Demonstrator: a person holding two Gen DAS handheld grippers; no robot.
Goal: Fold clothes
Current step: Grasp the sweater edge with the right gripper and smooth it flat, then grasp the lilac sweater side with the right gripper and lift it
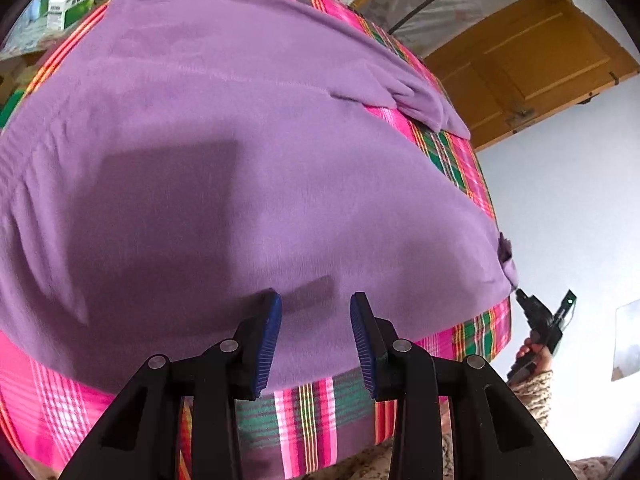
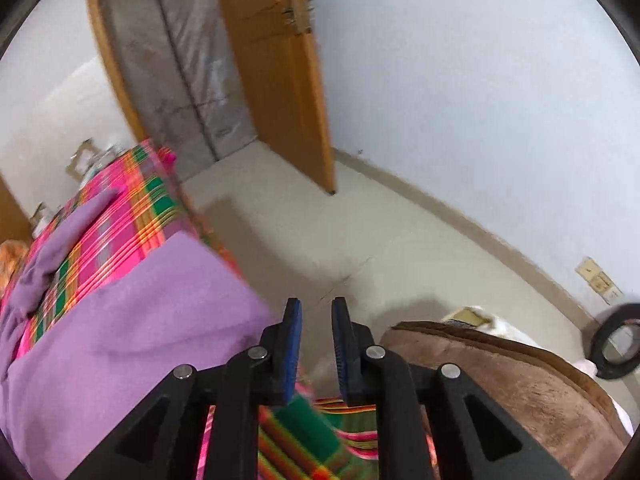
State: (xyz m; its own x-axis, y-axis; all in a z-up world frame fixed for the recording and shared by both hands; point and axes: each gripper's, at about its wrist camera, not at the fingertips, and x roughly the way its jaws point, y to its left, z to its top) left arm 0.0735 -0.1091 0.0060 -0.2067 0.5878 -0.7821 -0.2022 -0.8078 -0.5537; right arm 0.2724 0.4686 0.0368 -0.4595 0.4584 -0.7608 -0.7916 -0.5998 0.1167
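A purple garment lies spread flat on a pink, green and orange plaid cloth that covers the table. One sleeve lies folded at the far right. My left gripper is open and empty, just above the garment's near hem. My right gripper is open with a narrow gap and empty, off the table's right corner, beside the garment's edge. It also shows in the left wrist view, held in a hand.
A wooden door stands open at the back, with a bare floor to the right of the table. A brown cushion and a black tape roll lie at the right. Boxes stand behind the table.
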